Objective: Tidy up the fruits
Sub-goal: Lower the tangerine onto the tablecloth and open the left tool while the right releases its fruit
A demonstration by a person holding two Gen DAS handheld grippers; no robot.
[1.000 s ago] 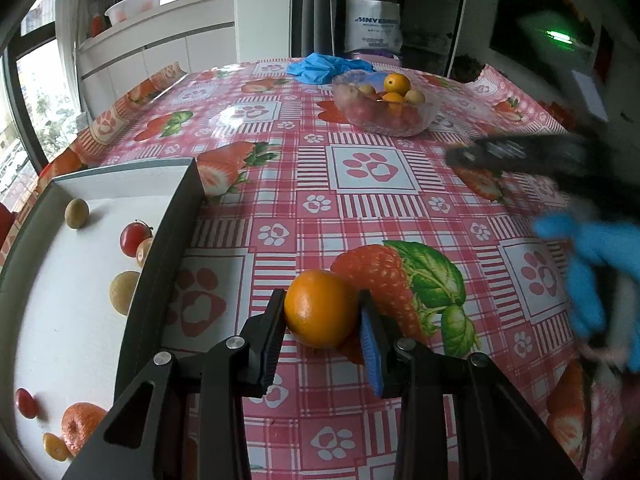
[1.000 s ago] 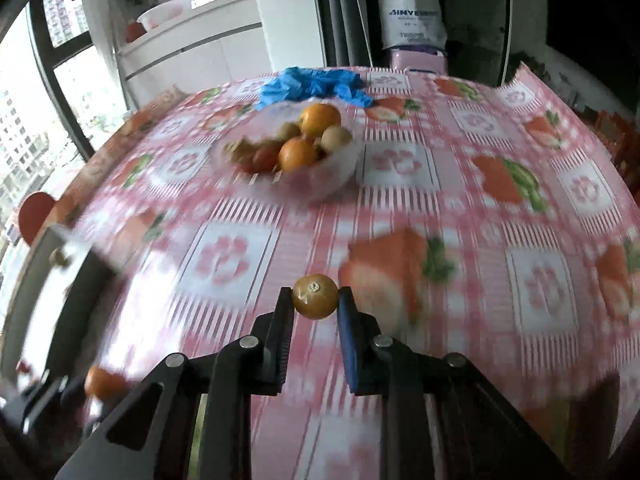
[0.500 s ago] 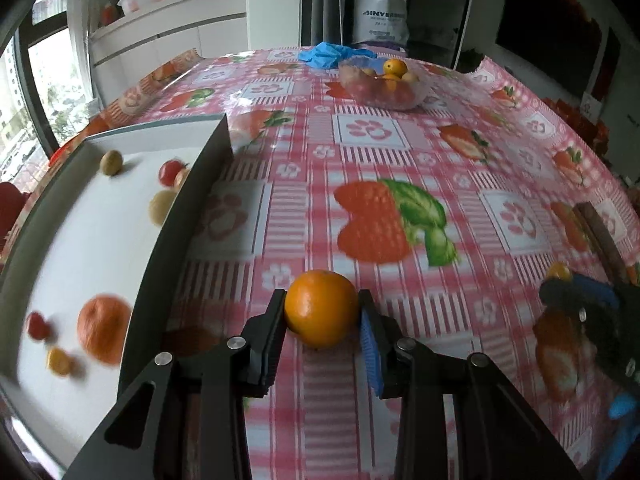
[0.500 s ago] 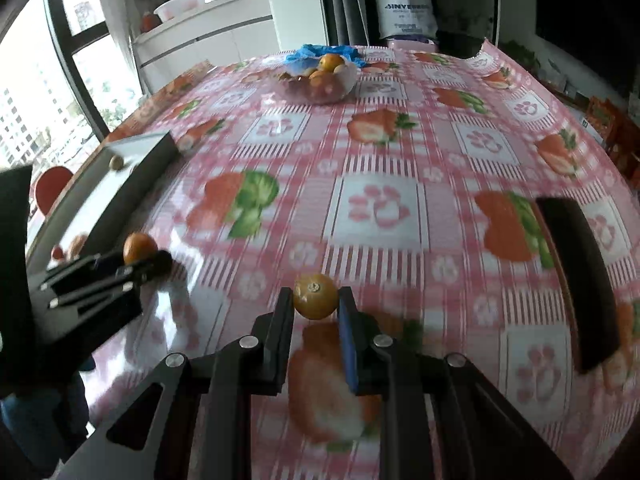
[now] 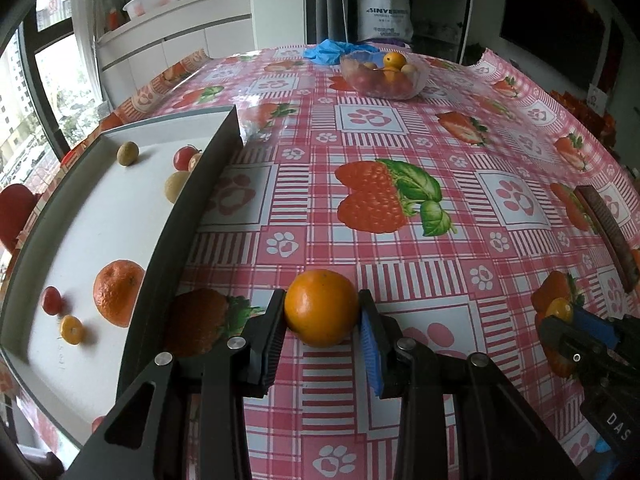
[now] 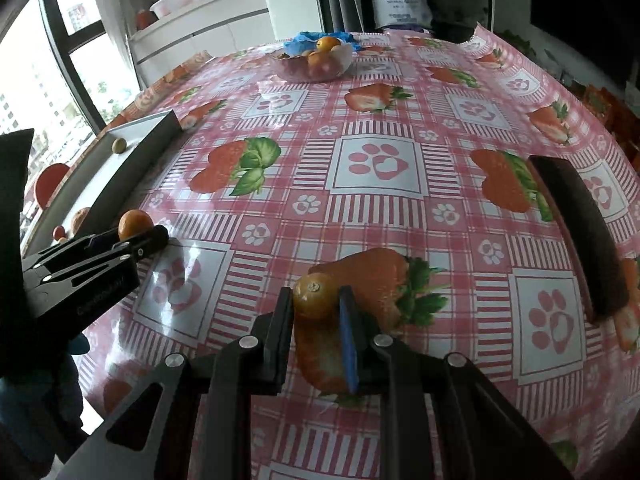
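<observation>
Left gripper [image 5: 322, 312] pinches a round orange [image 5: 321, 307]; right gripper [image 6: 316, 300] pinches a kumquat [image 6: 314, 295], stem-end up

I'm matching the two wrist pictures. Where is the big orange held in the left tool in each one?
Left wrist view: big orange low centre, between the left tool's fingers.
Right wrist view: same orange at left edge, middle height.
Shared landmark: fruit bowl at the table's far end.

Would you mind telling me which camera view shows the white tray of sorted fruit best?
The left wrist view: the white tray lies open with its fruit visible. The right wrist view shows only its far corner and dark side wall, partly behind the left gripper.
</observation>
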